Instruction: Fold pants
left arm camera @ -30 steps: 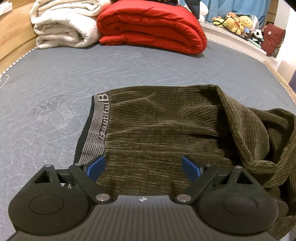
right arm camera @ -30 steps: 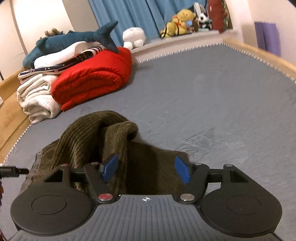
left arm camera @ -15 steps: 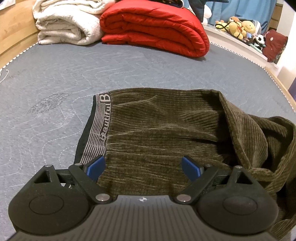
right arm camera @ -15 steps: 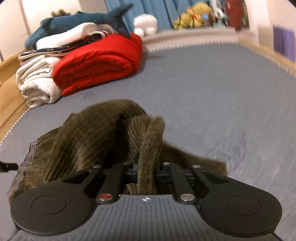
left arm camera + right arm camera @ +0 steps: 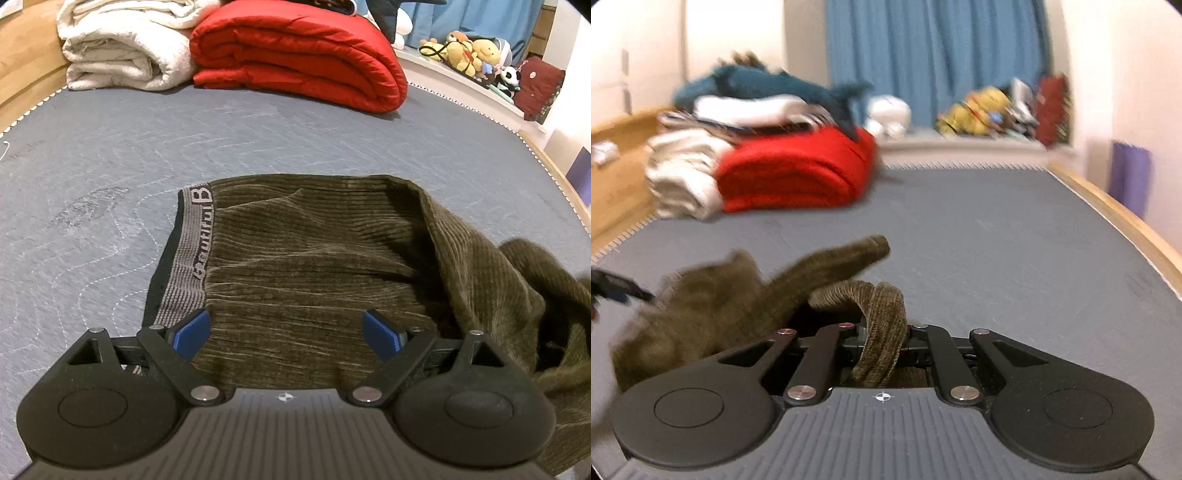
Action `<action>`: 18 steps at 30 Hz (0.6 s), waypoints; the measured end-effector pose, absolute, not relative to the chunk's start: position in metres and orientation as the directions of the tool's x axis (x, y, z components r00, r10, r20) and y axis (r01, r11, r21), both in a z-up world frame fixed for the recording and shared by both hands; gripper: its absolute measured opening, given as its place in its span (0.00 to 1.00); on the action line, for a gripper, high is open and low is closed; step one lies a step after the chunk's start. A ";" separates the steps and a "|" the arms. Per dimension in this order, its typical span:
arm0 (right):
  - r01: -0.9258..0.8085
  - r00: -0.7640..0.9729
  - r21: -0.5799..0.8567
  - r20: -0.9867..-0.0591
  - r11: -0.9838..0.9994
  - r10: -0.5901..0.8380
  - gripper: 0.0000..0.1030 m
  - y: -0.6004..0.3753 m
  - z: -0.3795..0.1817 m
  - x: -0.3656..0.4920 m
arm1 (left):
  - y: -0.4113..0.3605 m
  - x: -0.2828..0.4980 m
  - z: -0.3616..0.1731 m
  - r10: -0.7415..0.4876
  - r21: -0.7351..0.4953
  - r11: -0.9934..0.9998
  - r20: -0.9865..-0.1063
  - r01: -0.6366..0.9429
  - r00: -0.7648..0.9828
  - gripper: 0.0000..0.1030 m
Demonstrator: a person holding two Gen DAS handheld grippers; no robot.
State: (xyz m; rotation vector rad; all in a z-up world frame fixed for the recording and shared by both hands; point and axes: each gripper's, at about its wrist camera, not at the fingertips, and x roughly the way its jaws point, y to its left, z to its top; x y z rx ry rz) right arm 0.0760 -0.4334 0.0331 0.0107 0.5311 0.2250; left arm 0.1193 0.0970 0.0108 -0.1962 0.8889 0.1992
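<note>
Across both views we see a wide grey mattress (image 5: 110, 155) filling most of the frame, its quilted stitching running in wavy lines at the left of the left wrist view. At the top of that view a folded red duvet (image 5: 295, 55) lies on the mattress, with a rolled cream blanket (image 5: 122, 48) just beside it to the left; in the right wrist view the same two sit at the upper left, blurred, with a blue plush shark (image 5: 768, 85) lying on top of the pile. Behind them a blue curtain (image 5: 934, 55) hangs at the top centre, and a row of soft toys (image 5: 469, 51) lines a ledge at the upper right of the left wrist view. The pants (image 5: 306, 258), olive corduroy with a grey lettered waistband (image 5: 192, 251) at their left edge, lie flat in the middle of the left wrist view, while their right part rises in a bunched fold toward the right edge of the frame. Our left gripper (image 5: 286, 334) sits at the bottom centre with its blue pads (image 5: 192, 332) spread wide over the near edge of the pants, released and gripping nothing. Our right gripper (image 5: 884, 341) is clenched on a roll of the pants' cloth, which stands up between its jaws at the lower centre of the right wrist view; the rest of the cloth trails off blurred to the lower left.
</note>
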 end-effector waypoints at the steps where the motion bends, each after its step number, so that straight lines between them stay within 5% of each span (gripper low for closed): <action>1: -0.192 0.790 0.080 -0.579 0.978 0.202 0.08 -0.444 0.025 0.081 | 0.095 0.119 0.011 0.088 -0.087 0.965 -0.783 -0.249 0.615 0.90; 4: -0.287 0.548 0.064 -0.808 0.956 0.219 0.10 -0.457 -0.011 0.087 | 0.091 0.120 0.011 0.083 -0.084 0.968 -0.784 -0.238 0.615 0.90; 6: -0.324 0.544 -0.044 -0.826 0.945 0.149 0.15 -0.455 -0.020 0.083 | 0.090 0.120 0.011 0.084 -0.083 0.968 -0.784 -0.238 0.615 0.90; 11: -0.312 0.690 0.013 -0.685 0.950 0.236 0.34 -0.458 0.023 0.083 | 0.090 0.121 0.009 0.093 -0.079 0.965 -0.785 -0.248 0.612 0.90; 13: -0.299 0.748 0.048 -0.609 0.953 0.266 0.51 -0.459 0.040 0.084 | 0.090 0.120 0.008 0.097 -0.072 0.967 -0.786 -0.246 0.610 0.90; 18: -0.250 0.737 0.157 -0.609 0.956 0.293 0.56 -0.456 0.032 0.124 | 0.095 0.121 0.005 0.106 -0.065 0.965 -0.790 -0.255 0.603 0.90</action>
